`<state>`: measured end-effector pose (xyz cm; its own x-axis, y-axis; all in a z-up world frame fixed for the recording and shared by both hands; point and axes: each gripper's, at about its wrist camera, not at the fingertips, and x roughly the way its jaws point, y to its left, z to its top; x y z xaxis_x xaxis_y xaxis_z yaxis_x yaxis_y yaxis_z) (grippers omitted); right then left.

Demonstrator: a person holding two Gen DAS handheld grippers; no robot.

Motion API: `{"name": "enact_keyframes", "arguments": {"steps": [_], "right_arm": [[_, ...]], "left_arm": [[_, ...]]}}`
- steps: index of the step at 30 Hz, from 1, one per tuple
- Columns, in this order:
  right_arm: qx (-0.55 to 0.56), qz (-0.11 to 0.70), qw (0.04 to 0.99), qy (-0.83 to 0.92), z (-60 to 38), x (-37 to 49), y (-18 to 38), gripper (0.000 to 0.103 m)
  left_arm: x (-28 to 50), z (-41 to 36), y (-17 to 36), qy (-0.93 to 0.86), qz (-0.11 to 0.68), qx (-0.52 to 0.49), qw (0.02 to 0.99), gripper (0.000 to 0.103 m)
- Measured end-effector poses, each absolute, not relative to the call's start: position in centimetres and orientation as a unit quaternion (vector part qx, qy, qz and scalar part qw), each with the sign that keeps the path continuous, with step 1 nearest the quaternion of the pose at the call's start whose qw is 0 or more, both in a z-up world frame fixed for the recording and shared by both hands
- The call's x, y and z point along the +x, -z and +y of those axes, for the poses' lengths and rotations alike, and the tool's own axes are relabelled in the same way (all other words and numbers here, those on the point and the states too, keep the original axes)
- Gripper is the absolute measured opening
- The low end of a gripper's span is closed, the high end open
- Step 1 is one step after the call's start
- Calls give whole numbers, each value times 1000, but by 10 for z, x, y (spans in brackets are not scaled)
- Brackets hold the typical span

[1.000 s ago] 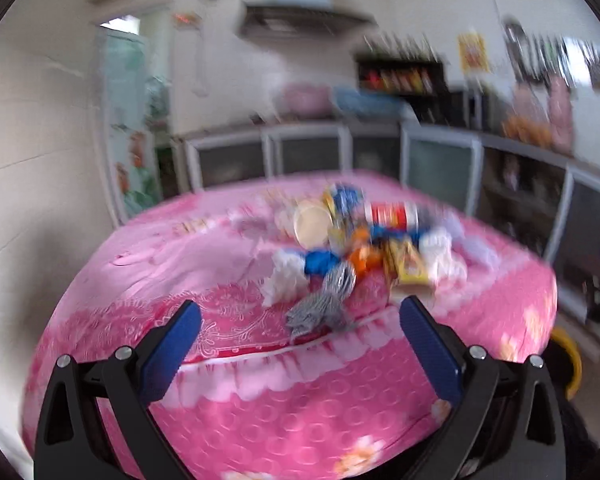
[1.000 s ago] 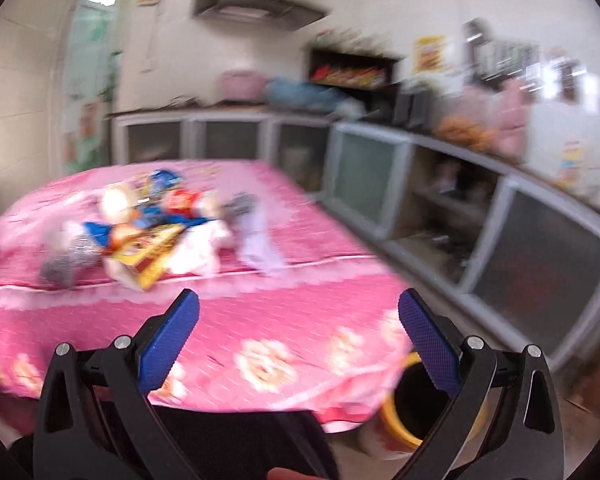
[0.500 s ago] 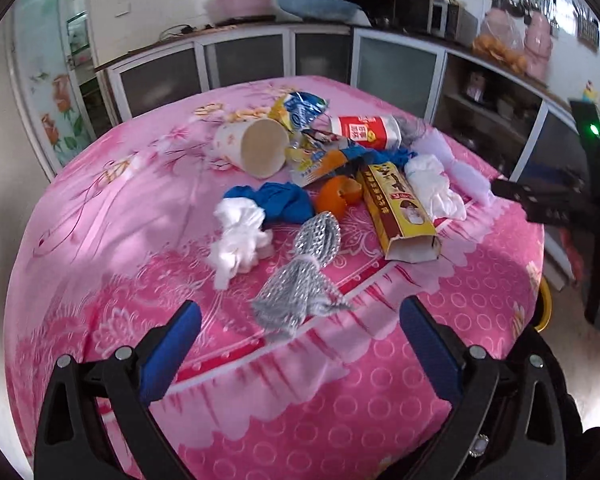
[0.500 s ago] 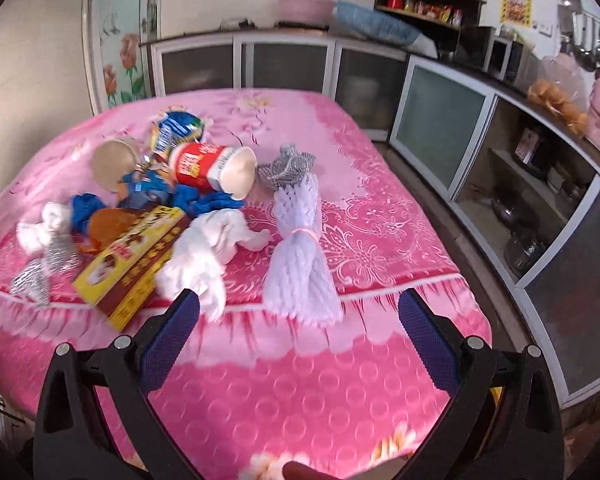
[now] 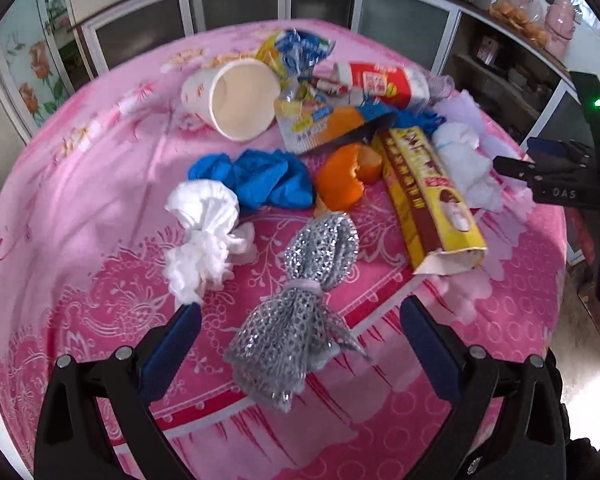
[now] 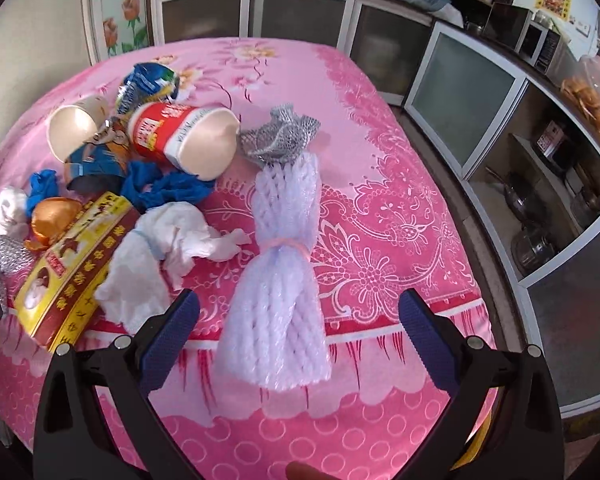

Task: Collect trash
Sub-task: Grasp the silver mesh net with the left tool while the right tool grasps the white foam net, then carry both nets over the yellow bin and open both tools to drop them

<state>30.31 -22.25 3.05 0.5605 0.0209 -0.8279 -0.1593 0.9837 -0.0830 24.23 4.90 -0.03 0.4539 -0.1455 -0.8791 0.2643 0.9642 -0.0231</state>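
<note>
Left gripper (image 5: 300, 344), fingers apart, frames the silver mesh bundle (image 5: 300, 312) at 12 o'clock for pickup; right gripper (image 6: 299, 326), likewise spread, frames the white foam net (image 6: 284, 280).

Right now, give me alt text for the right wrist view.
The open right tool hovers over a bundled white foam net on a pink tablecloth. Cups, wrappers, tissue and a yellow box lie to its left.

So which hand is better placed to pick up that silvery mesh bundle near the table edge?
The left. Its open tongs already straddle the silvery mesh bundle, which lies right between the tips. The right tongs, also open, are lined up on the white foam net instead.
</note>
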Motion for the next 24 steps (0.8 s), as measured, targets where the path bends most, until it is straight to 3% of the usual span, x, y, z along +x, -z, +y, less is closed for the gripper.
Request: {"name": "enact_keyframes", "arguments": {"steps": [4, 6, 8, 11, 12, 13, 15, 18, 24], "right_arm": [[-55, 481, 873, -58, -226, 311, -25, 94], [-52, 495, 865, -62, -226, 315, -19, 82], [-52, 506, 859, -63, -225, 320, -13, 76], [-54, 511, 855, -69, -222, 319, -9, 58], [-50, 510, 856, -72, -221, 318, -9, 45], [-48, 510, 856, -74, -221, 317, -10, 38], [-50, 509, 856, -72, -218, 316, -10, 29], [-42, 505, 859, -72, -219, 315, -12, 25], [-39, 485, 871, -68, -221, 307, -23, 23]], "left_arm": [[252, 50, 10, 118, 524, 54, 841, 96], [254, 52, 13, 130, 537, 31, 833, 94], [256, 52, 18, 129, 546, 30, 827, 85], [256, 52, 16, 126, 539, 39, 832, 60], [258, 53, 15, 126, 539, 34, 832, 45], [259, 57, 14, 126, 540, 24, 832, 33], [263, 60, 13, 128, 542, 14, 831, 27], [264, 64, 13, 127, 539, 13, 833, 16], [255, 69, -4, 142, 519, -2, 843, 15]]}}
